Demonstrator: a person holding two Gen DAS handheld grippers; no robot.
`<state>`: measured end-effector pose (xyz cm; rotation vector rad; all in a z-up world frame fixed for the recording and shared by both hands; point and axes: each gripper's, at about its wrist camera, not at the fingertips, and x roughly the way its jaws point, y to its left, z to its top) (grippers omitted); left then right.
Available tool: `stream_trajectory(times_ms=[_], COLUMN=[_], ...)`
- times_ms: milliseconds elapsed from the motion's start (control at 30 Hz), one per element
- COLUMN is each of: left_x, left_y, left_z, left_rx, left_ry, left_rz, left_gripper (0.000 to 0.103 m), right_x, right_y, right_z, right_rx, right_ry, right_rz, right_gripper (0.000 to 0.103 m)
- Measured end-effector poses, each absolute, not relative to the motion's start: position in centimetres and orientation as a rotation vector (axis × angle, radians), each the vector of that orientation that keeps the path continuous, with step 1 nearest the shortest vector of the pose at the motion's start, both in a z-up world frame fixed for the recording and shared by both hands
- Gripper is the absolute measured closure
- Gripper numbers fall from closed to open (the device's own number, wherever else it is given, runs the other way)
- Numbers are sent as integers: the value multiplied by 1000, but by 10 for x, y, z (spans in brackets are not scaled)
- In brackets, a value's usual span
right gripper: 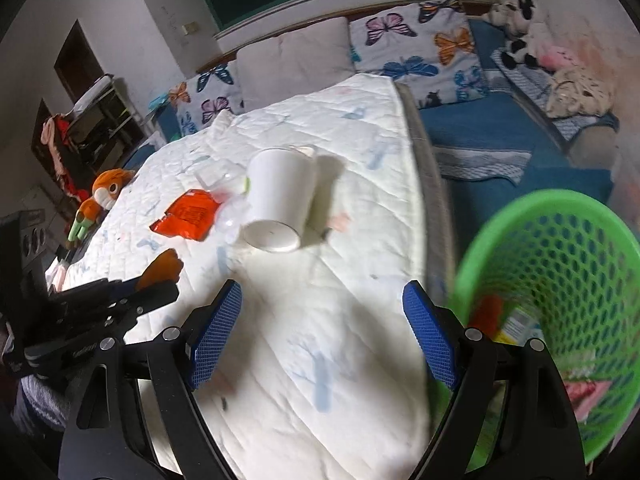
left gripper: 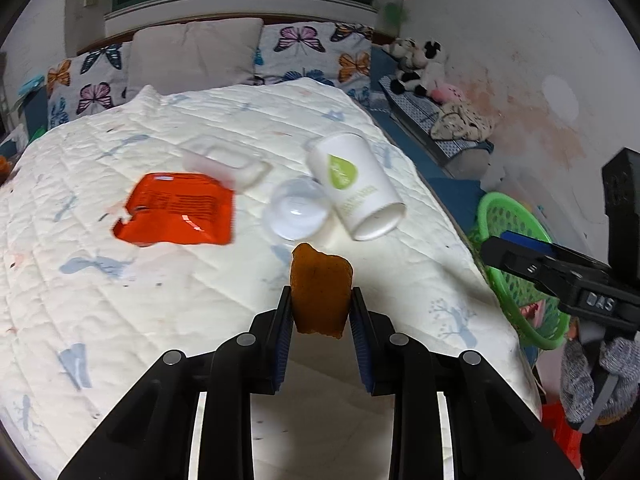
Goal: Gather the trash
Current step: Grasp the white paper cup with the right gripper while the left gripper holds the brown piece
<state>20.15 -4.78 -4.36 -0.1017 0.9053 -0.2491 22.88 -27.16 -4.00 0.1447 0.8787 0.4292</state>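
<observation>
My left gripper (left gripper: 320,300) is shut on an orange-brown peel (left gripper: 320,290) and holds it above the white quilt (left gripper: 200,300). On the quilt farther off lie a red wrapper (left gripper: 178,210), a clear dome lid (left gripper: 296,210), a clear plastic tray (left gripper: 226,160) and a tipped white paper cup (left gripper: 356,184). My right gripper (right gripper: 322,334) stands open with nothing between its blue pads, near the bed's right edge. The green mesh basket (right gripper: 560,280) with some trash inside is just to its right. In the right wrist view the left gripper (right gripper: 132,288) holds the peel (right gripper: 164,270) at the left.
Butterfly pillows (left gripper: 312,52) line the headboard. Plush toys (left gripper: 416,64) and a blue blanket (right gripper: 480,132) lie on the right side of the bed. An orange plush animal (right gripper: 104,196) sits at the bed's left edge. A dark shelf (right gripper: 80,132) stands at the far left.
</observation>
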Motion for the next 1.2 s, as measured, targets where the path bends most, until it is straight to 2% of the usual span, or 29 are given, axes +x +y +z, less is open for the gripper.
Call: stream_trajectory(times_ms=[467,833,1200], left_x=[203,208,211], left_y=[-17,-10,-11], left_z=[-40,-46,-50], left_rx=[-134,-141,-142], left_ry=[889,895,906], left_rz=[-234,-238,-238], left_gripper=[76,76,76], right_x=[297,332,338], right_y=[-214,-204,-205], right_z=[-44,-59,-70], right_rx=[131,169,225], right_ry=[914,972,1013], right_rz=[470,446,468], right_gripper=[21,23,36])
